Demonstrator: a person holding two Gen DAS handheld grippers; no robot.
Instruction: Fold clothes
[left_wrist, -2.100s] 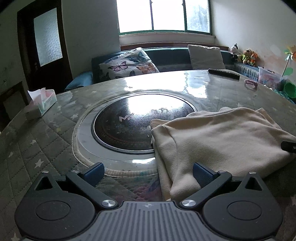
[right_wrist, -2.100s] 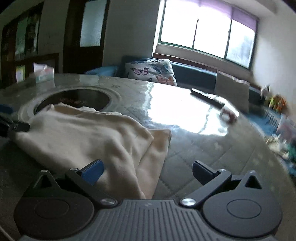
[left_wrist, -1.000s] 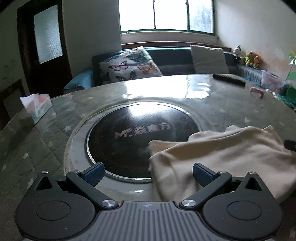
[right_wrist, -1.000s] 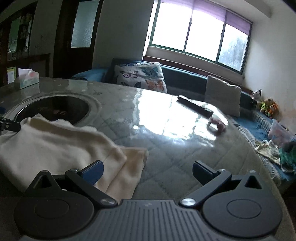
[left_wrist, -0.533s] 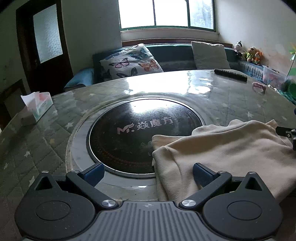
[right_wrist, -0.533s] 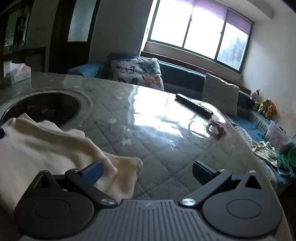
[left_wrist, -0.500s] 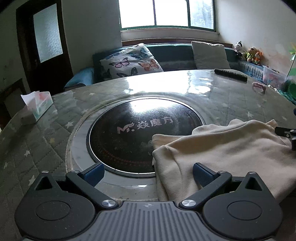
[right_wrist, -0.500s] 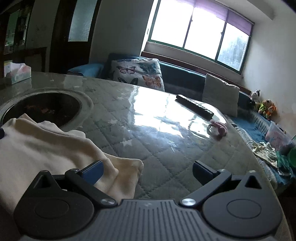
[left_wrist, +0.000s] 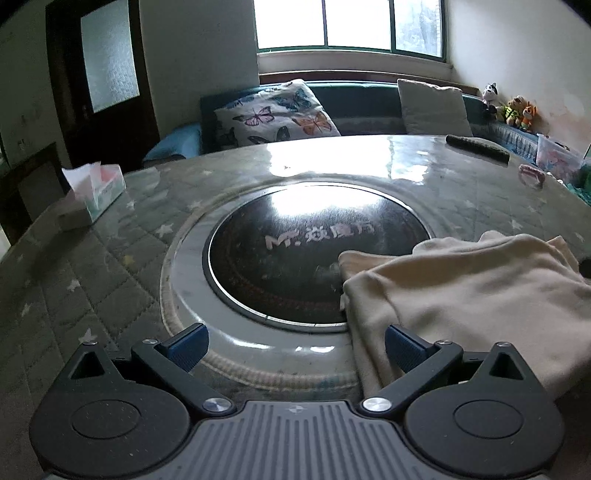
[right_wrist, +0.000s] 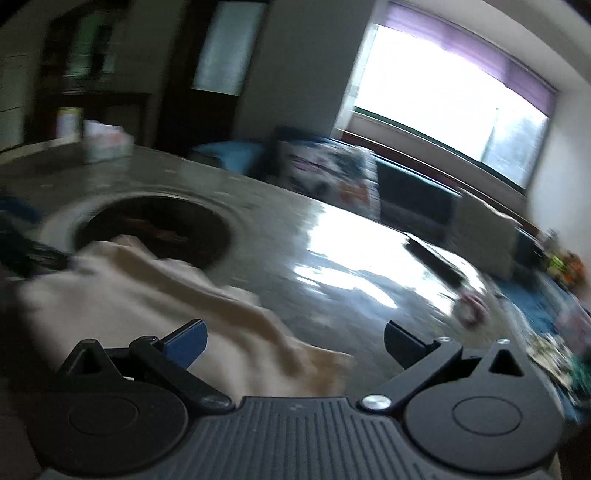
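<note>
So cream garment (left_wrist: 461, 295) already doubled over on table (left_wrist: 110, 266), both grippers, left (left_wrist: 295, 343) and right (right_wrist: 293, 341), spread wide, empty; either another fold due or it's finished, can't tell

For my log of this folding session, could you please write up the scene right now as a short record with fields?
surface: round table with a dark glass disc set in its middle
garment: cream cloth, folded over, lying partly on the disc
left gripper: jaws open, holding nothing
right gripper: jaws open, holding nothing; this view is blurred
other items: tissue box, remote control
</note>
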